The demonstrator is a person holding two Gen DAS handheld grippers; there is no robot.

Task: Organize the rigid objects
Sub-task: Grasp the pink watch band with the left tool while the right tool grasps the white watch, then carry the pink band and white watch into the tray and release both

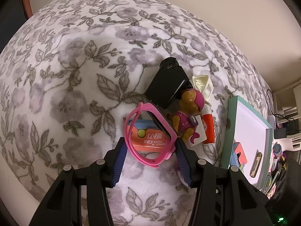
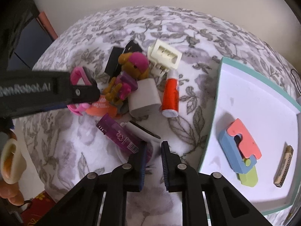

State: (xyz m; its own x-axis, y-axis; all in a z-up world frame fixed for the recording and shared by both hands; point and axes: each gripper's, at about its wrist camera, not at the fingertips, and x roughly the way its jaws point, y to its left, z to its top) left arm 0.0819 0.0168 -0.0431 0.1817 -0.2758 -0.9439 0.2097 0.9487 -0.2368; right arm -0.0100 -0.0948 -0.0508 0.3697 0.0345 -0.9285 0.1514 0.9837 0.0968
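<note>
L gripper point(image 1: 150, 146) fingers spread, pink smartwatch point(image 1: 150, 137) between them, strap at the pads; can't tell if clamped. Watch sits over orange carrot knife point(image 1: 148, 141) in pile w/ pup figure point(image 1: 188, 116) on floral bed point(image 1: 75, 75). R gripper point(image 2: 153, 146) narrowly apart, holding nothing, beside purple tube point(image 2: 118, 133). Tray point(image 2: 216, 86) at right.

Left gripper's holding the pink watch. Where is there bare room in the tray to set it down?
The tray is bare across its far half, beyond the pink-and-blue toy. Its near right corner is crowded by that toy and the harmonica. The pink watch sits between the left gripper fingers.
</note>
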